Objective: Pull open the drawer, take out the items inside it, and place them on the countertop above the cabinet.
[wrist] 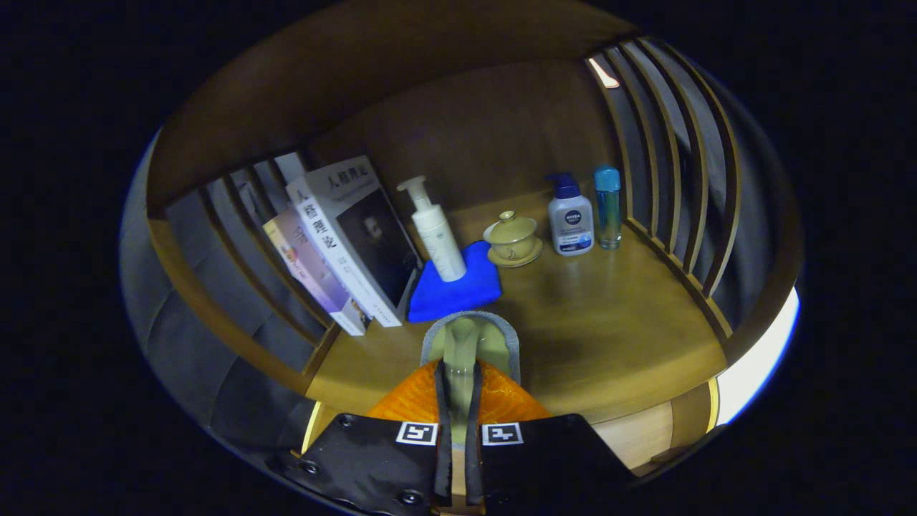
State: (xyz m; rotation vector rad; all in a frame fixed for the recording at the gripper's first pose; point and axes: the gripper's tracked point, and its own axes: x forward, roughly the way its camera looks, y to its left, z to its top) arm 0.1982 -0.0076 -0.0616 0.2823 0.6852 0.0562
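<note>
Currently the gripper [458, 401] is clenched on a slipper [469, 344], a pale green one with a grey trimmed edge, both orange fingers [408, 401] pressing on it from either side. The slipper is held edge-on between the fingers, its front end pointing ahead over the countertop [609, 322], at the front edge of that wooden surface. Whether the slipper touches the wood cannot be told.

Just beyond the slipper lies a folded blue cloth [451, 290]. A white pump bottle [435, 229] stands upright on the rear part of the cloth. Beside the cloth on one side, several books [344, 244] lean together against a slatted wooden side rail [236, 251]. On the other side of the cloth sits a yellowish lidded cup [511, 235] on a matching saucer, touching or nearly touching the cloth's corner.

Further along stand a white bottle with a dark blue pump [570, 215] and, just beside it, a clear bottle with a light blue cap [608, 208], both upright and close to the opposite slatted rail [666, 165]. A wooden back panel [487, 136] closes the space behind all items.
</note>
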